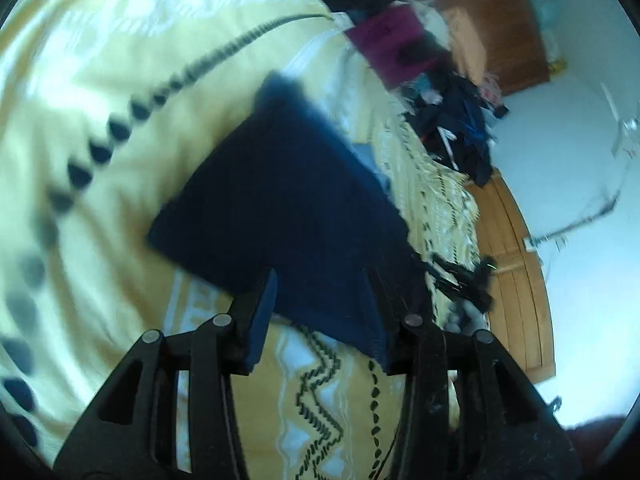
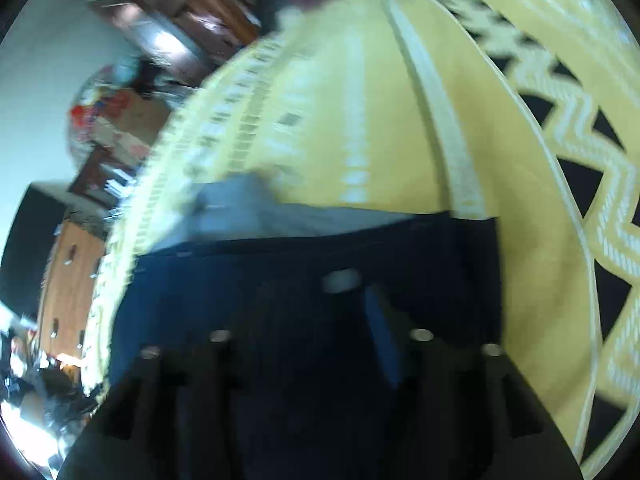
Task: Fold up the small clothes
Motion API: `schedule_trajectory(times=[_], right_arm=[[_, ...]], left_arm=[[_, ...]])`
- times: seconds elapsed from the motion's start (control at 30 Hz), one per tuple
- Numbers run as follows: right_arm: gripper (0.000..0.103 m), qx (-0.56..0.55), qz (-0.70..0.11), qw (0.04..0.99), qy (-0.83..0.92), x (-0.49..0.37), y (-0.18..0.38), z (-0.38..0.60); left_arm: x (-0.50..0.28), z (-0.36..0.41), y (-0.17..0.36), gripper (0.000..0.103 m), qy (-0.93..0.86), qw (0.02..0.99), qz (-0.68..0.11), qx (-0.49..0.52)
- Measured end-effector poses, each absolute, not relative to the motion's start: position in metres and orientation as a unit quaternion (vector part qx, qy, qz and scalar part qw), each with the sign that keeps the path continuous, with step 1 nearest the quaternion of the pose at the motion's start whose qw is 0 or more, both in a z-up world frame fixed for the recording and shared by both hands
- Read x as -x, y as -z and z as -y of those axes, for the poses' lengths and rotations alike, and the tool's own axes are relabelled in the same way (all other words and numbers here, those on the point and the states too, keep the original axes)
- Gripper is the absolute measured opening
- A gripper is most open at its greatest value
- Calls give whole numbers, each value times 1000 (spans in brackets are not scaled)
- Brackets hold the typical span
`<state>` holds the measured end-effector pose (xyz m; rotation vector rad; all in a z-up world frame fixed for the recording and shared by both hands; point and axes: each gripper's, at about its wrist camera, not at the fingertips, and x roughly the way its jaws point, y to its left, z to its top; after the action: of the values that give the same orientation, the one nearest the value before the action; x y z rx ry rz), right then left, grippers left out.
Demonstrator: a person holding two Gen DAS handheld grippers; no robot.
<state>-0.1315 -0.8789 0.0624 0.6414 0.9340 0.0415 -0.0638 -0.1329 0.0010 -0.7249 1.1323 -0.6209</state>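
A dark navy garment (image 1: 280, 200) lies folded on the yellow patterned bedspread (image 1: 120, 80). My left gripper (image 1: 320, 276) is open, its jaws spread wide, with the garment's near edge lying between the fingers. In the right wrist view the same navy garment (image 2: 300, 264) fills the lower middle, and a grey-blue piece (image 2: 248, 208) shows at its far edge. My right gripper (image 2: 320, 312) sits over or on the navy cloth; blur and dark cloth hide how its jaws stand.
A pile of dark clothes (image 1: 460, 120) and a magenta item (image 1: 392, 40) lie at the bed's far edge. Wooden furniture (image 1: 500, 20) and a wooden bed frame (image 1: 516, 280) stand beyond. The bedspread (image 2: 400, 120) spreads ahead of the right gripper.
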Motion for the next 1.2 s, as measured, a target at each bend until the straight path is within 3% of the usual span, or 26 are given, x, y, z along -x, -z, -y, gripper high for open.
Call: schedule_trajectory(times=[0.07, 0.23, 0.4, 0.67, 0.7, 0.77, 0.8, 0.87, 0.93, 1.2], right_arm=[[56, -289, -441, 849, -36, 143, -79, 854], [57, -273, -451, 847, -69, 167, -91, 811], [58, -262, -462, 841, -105, 160, -97, 772], [60, -235, -458, 843, -159, 125, -118, 706], [60, -233, -458, 842, -165, 124, -119, 699], [60, -231, -458, 840, -176, 122, -124, 687], [60, -228, -458, 841, -176, 120, -127, 683], [64, -214, -446, 850, -182, 124, -142, 678], [77, -204, -436, 857, -182, 127, -151, 675], [77, -195, -445, 851, -199, 126, -152, 658]], left_arm=[[61, 135, 7, 52, 270, 737, -516, 342], [52, 132, 16, 53, 222, 764, -467, 387], [59, 149, 13, 64, 212, 782, -450, 375], [80, 147, 17, 64, 219, 766, -452, 402], [74, 147, 22, 63, 218, 760, -457, 408], [70, 144, 24, 51, 200, 755, -464, 417], [76, 142, 22, 51, 188, 751, -472, 421], [93, 141, 12, 59, 186, 749, -479, 418], [105, 146, 5, 63, 189, 763, -489, 379], [70, 150, 18, 63, 153, 787, -463, 377]])
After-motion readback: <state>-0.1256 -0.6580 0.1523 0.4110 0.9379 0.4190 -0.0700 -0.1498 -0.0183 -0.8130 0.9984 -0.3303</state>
